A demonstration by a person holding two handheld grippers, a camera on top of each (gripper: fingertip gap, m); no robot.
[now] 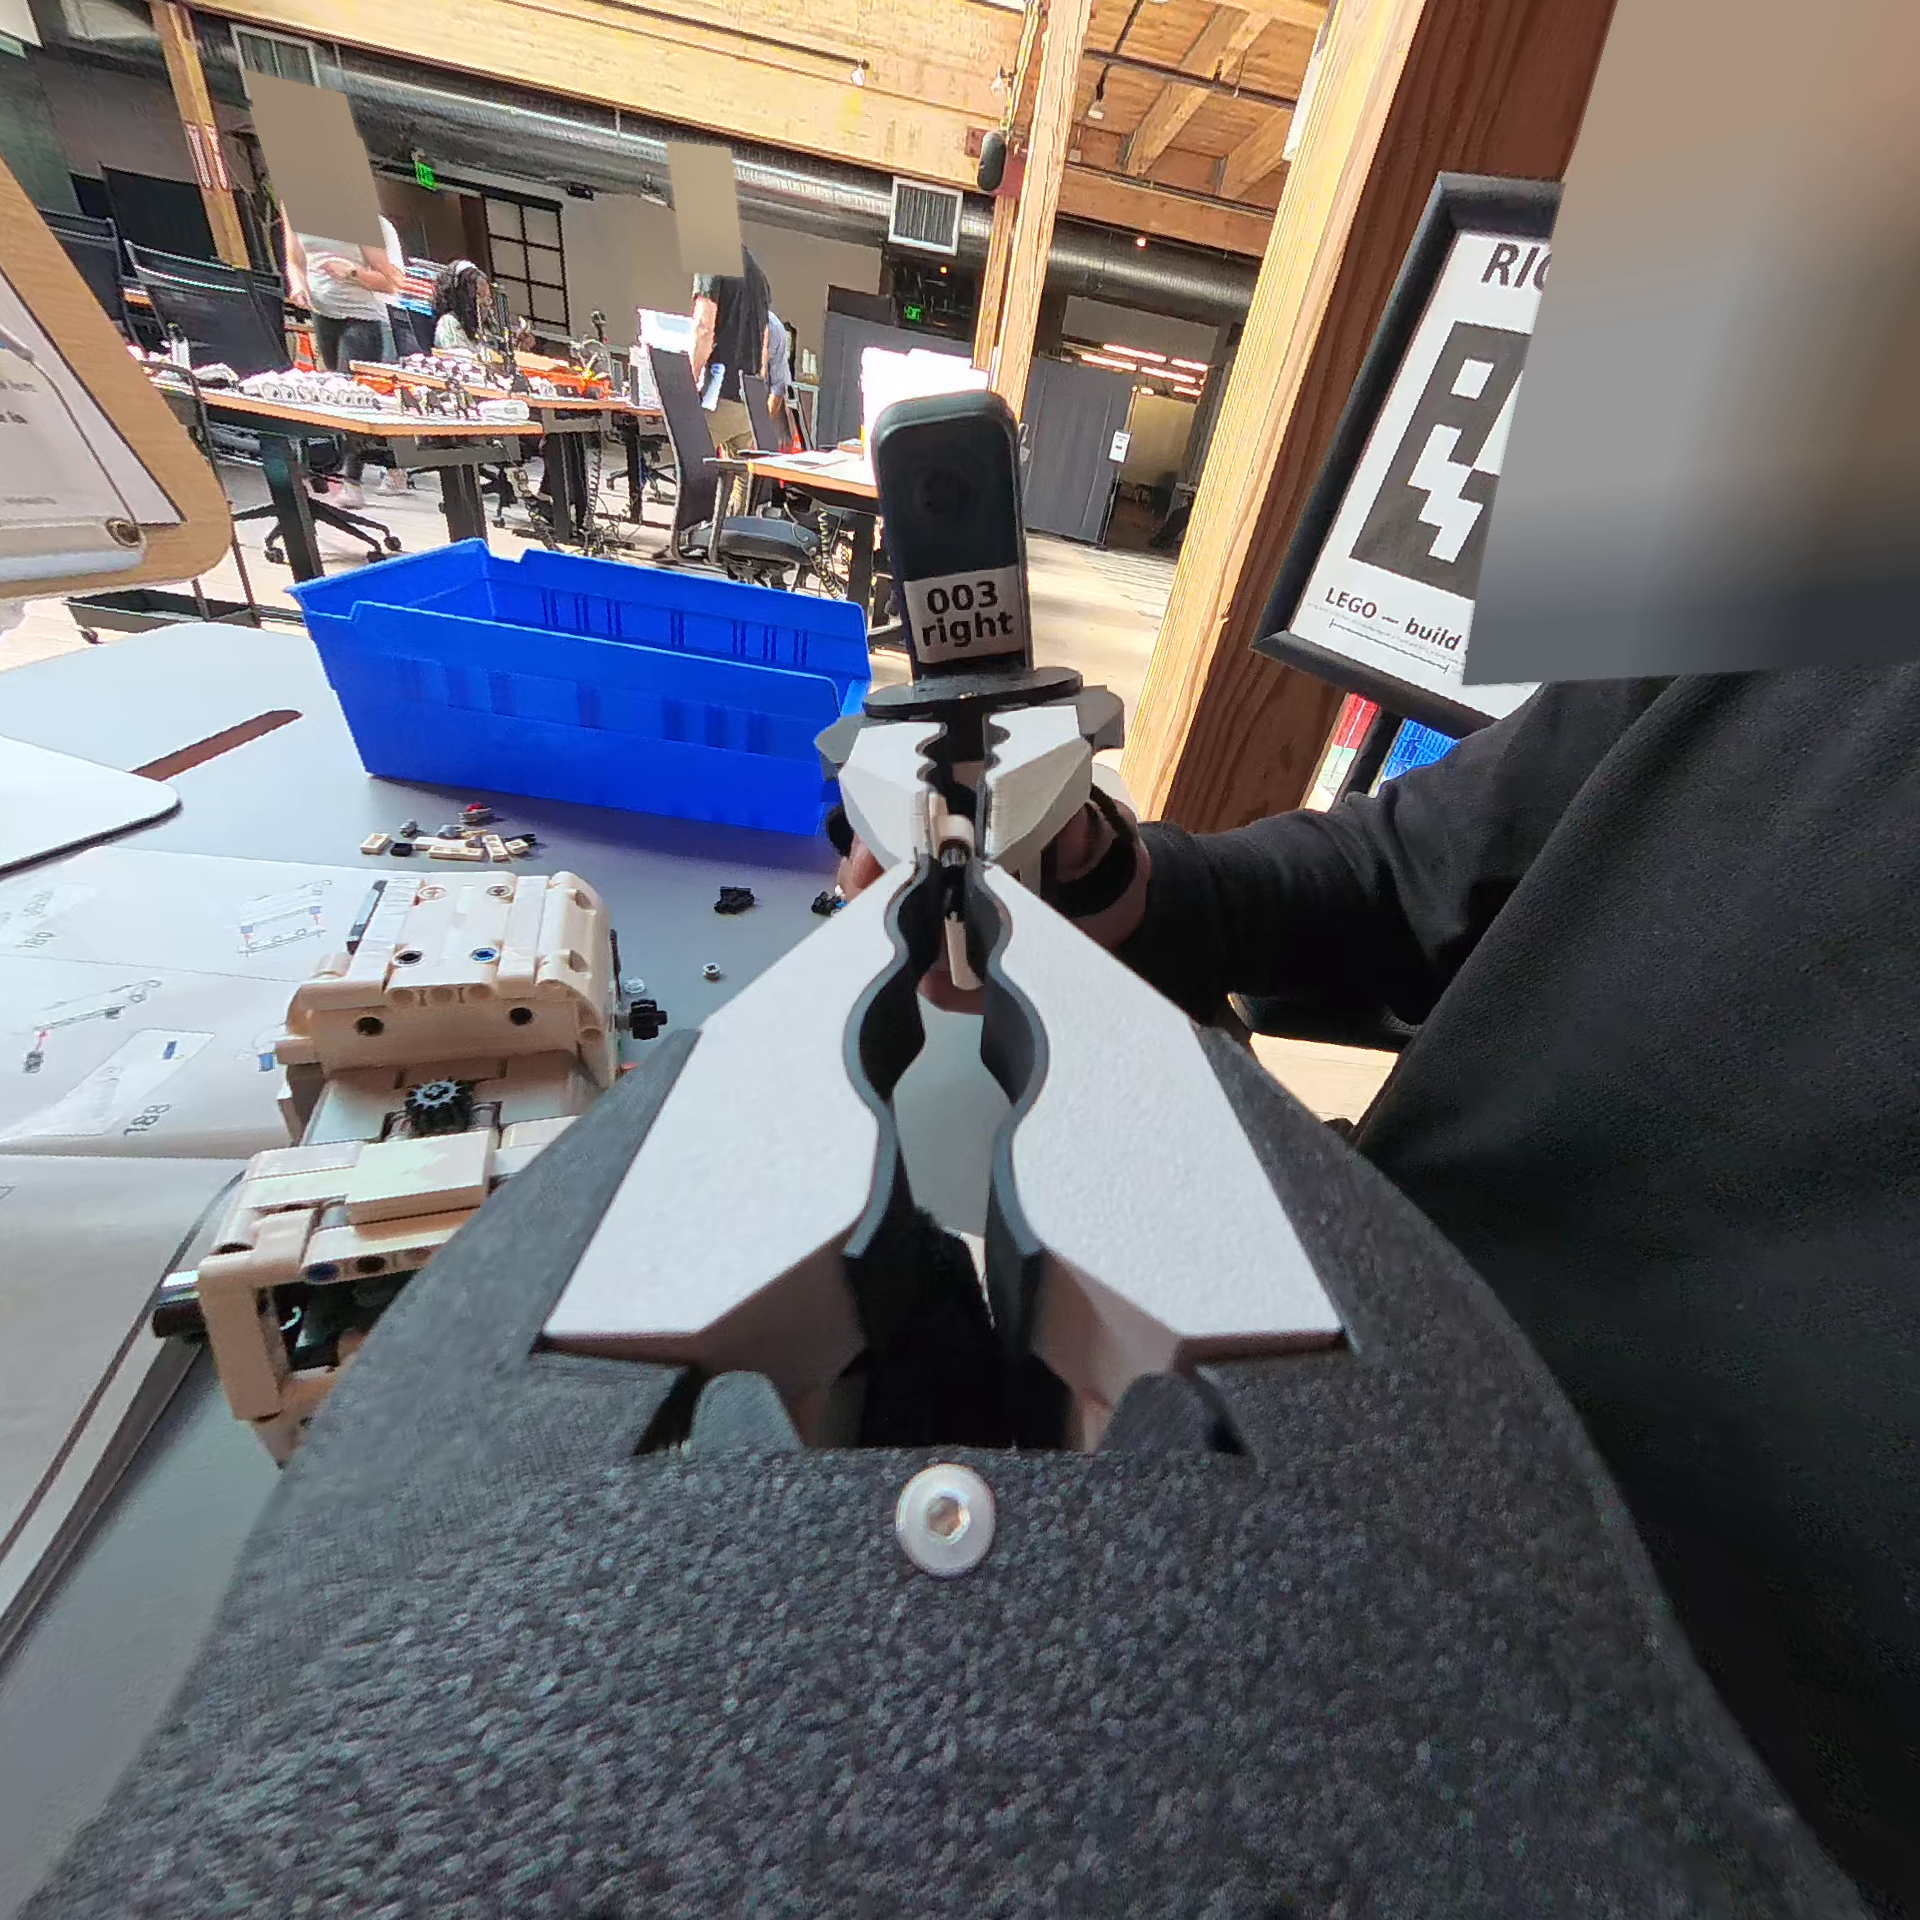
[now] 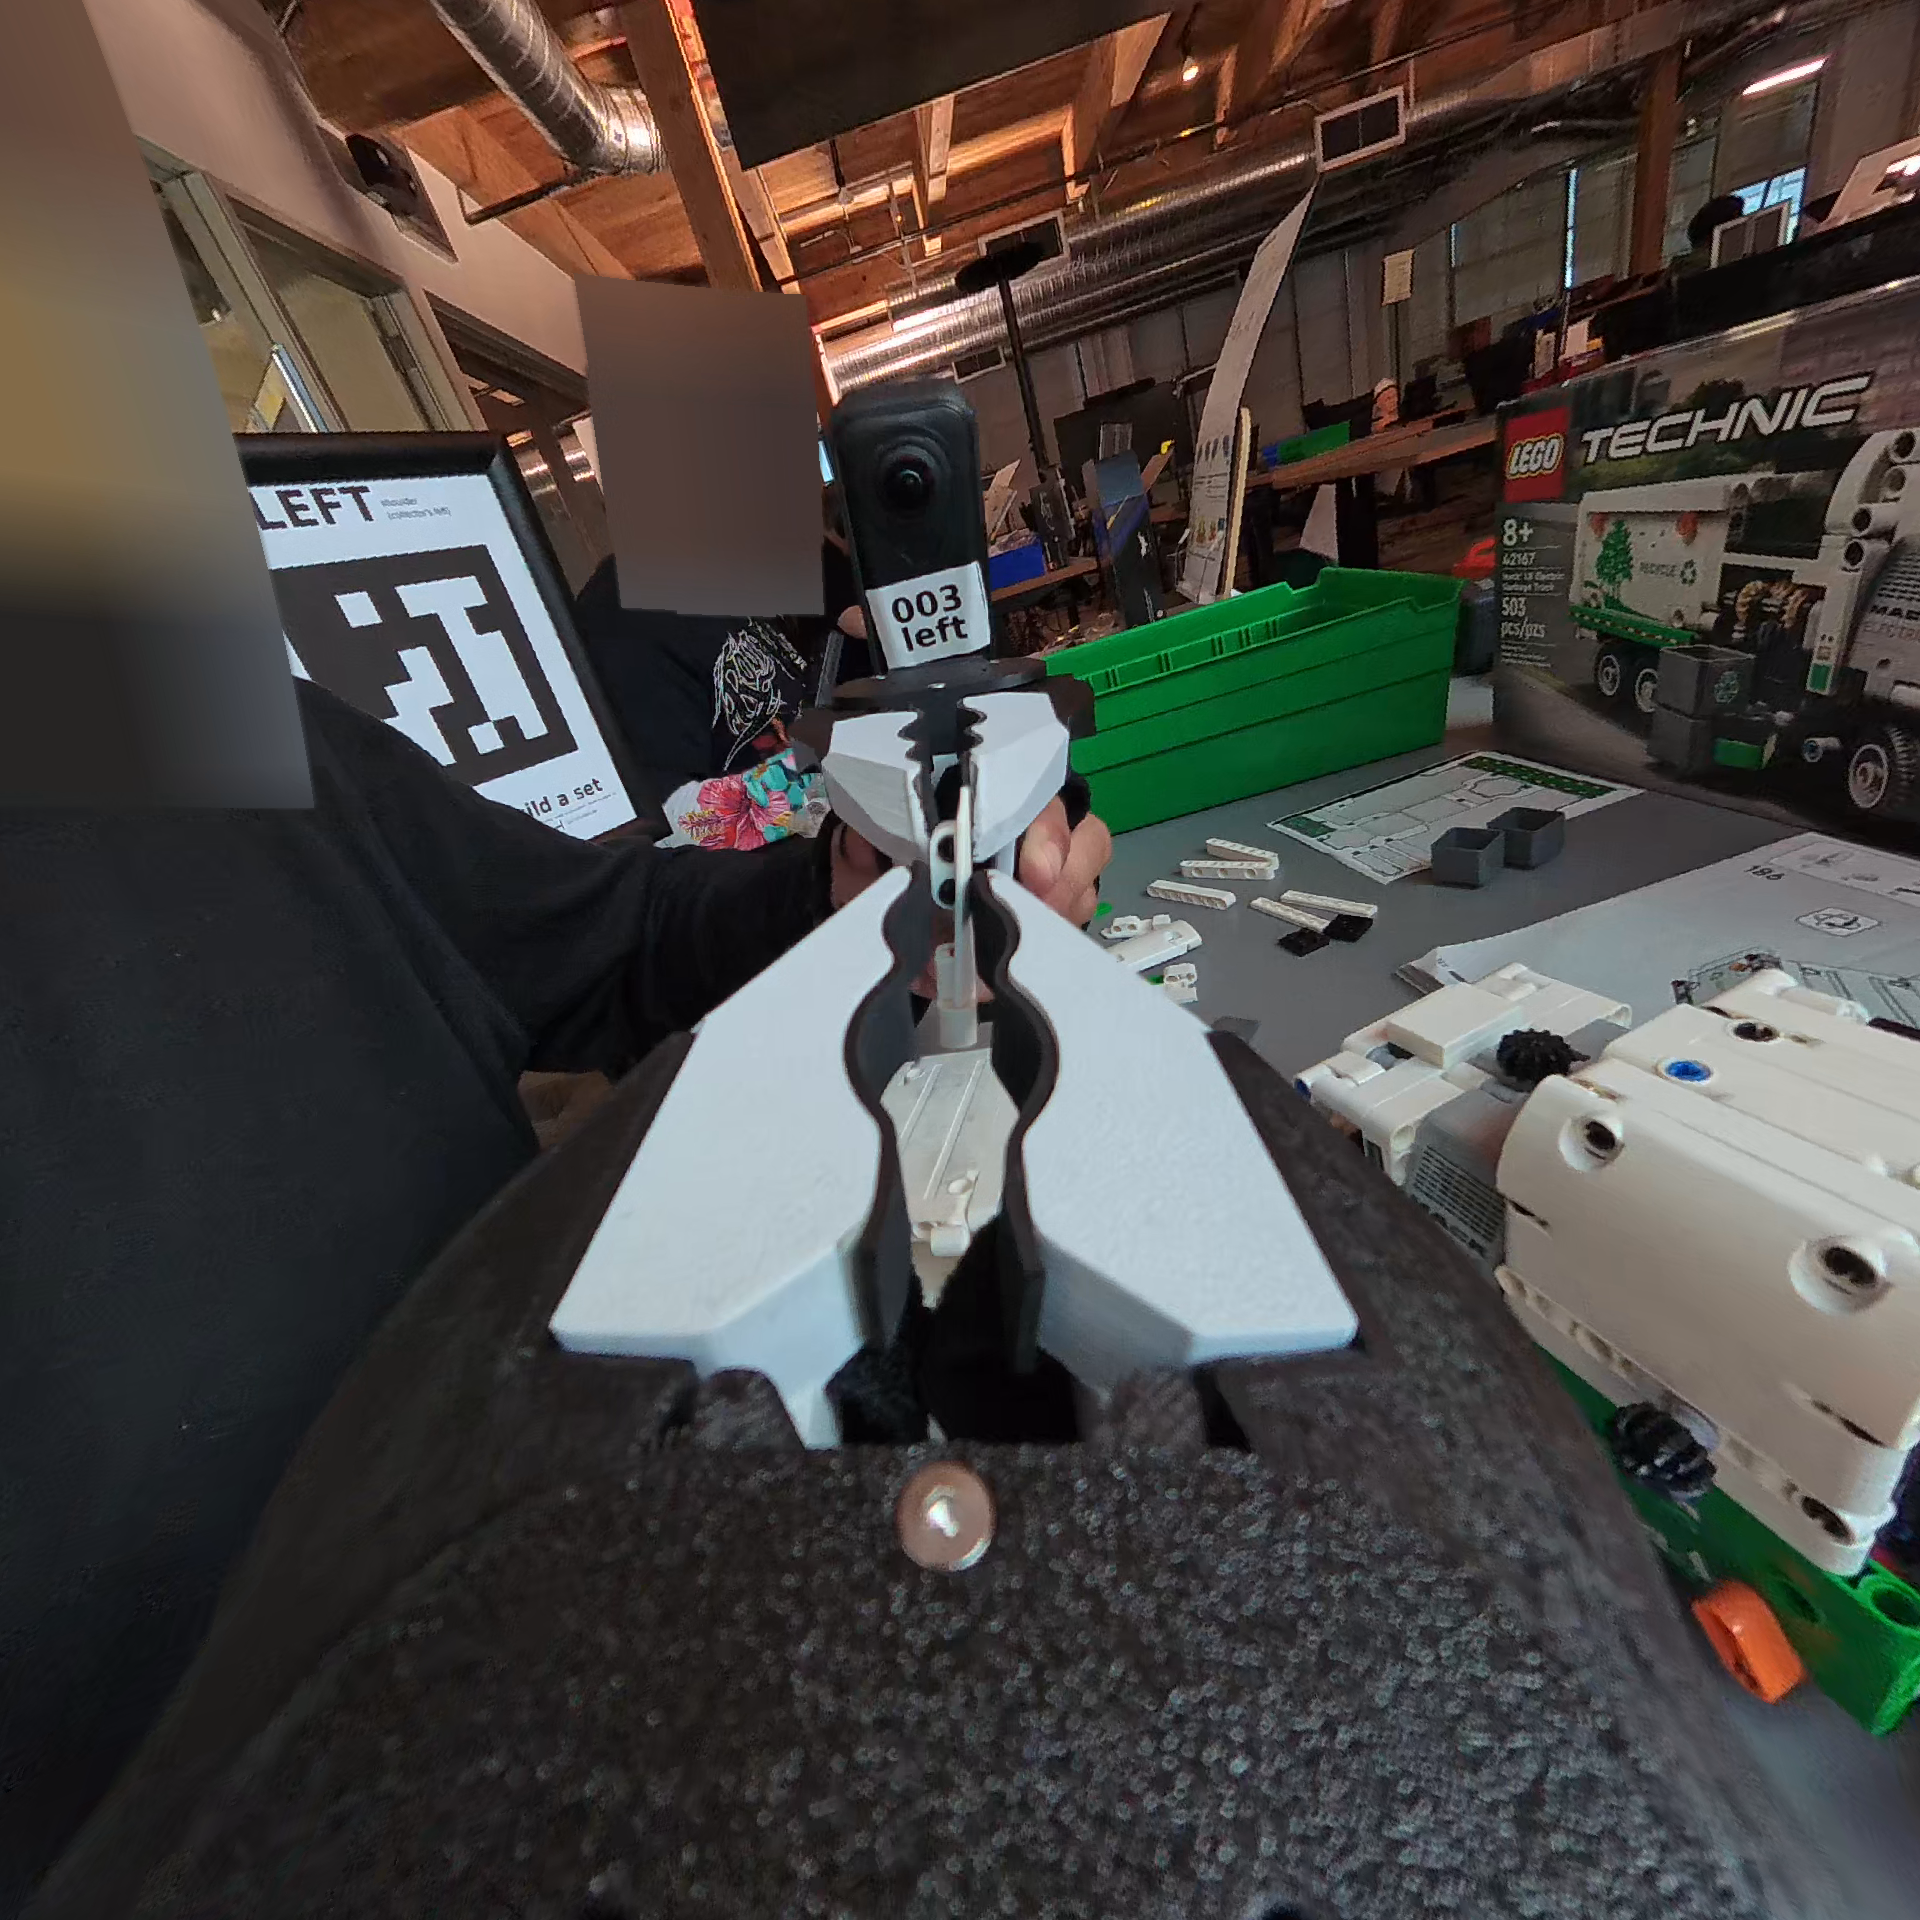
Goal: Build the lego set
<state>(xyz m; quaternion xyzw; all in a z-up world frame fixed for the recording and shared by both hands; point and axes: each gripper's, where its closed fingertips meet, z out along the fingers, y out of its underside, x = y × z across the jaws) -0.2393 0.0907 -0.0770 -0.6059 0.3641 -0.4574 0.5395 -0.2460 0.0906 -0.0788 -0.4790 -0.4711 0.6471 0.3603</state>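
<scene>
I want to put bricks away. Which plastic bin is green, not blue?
The green bin, seen in the right wrist view beside the toy box. The other bin, in the left wrist view, is bright blue.

White-fingered grippers with dark wavy pads; white truck with green base, orange pin and black gears; blue bin far left; green bin far right; grey table; black sleeves

Left claw with white angular fingers lined by wavy black pads, dark speckled grey mount, silver hex screw, right claw alike, each topped by a black camera bearing a white label, long black sleeve
</scene>
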